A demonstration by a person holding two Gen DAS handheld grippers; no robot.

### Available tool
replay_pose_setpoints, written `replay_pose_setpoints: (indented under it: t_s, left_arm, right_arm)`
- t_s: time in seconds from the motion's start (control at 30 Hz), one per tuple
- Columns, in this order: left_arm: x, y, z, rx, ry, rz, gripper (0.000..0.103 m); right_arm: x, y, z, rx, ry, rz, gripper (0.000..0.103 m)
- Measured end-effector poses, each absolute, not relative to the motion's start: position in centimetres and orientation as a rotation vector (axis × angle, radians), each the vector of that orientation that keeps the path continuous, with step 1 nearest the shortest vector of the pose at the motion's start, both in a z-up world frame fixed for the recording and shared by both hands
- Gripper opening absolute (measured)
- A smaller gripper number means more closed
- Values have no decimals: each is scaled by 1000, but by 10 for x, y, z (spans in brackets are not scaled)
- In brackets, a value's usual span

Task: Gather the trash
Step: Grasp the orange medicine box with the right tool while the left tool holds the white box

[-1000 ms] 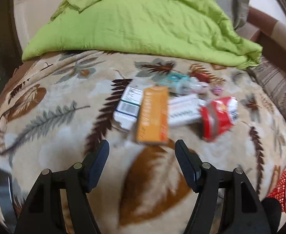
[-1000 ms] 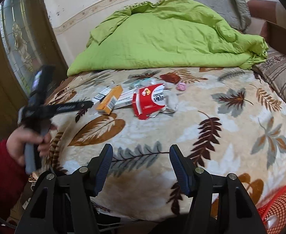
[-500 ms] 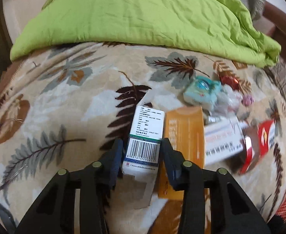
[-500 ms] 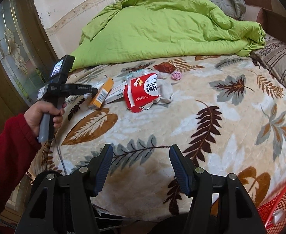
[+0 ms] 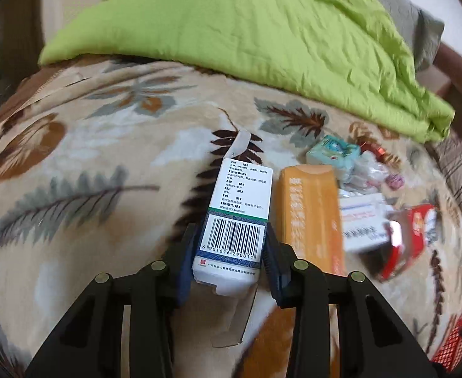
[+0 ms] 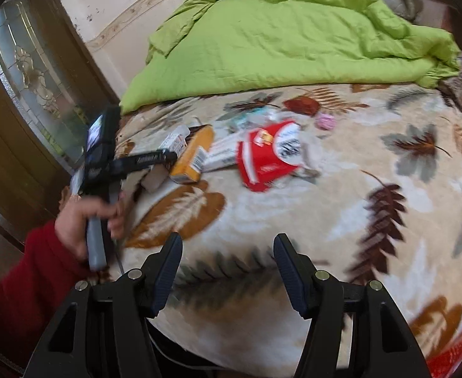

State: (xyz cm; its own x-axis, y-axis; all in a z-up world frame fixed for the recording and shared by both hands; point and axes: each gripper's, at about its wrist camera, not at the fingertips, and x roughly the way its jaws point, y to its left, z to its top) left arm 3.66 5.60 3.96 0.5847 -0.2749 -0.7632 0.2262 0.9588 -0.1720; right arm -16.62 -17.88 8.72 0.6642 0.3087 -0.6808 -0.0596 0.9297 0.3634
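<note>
A white carton with a barcode lies on the leaf-patterned blanket, and my left gripper is shut on its near end. To its right lie an orange box, a white box, a red packet and a teal wrapper. In the right wrist view the same pile shows: the white carton, the orange box, the red packet. My right gripper hangs open over the blanket's near edge, well short of the pile, nothing between its fingers.
A green quilt is heaped at the back of the bed. A red mesh basket shows at the lower right, also the red mesh basket. A hand in a red sleeve holds the left gripper. A wooden glazed door stands left.
My left gripper moved forward from open and short of the pile, and closed on the white barcode carton. The right gripper stayed open and shifted slightly.
</note>
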Motion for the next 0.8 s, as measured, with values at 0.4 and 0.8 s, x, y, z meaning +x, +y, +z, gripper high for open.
replay_pose_setpoints:
  t_s: [0.4, 0.8]
  left_arm:
    - [-40, 116, 63, -182, 767, -170, 38]
    - [-44, 153, 57, -272, 760, -124, 38]
  right_arm:
    - [-35, -100, 70, 277, 914, 201, 65]
    - [43, -37, 36, 23, 1001, -17, 65]
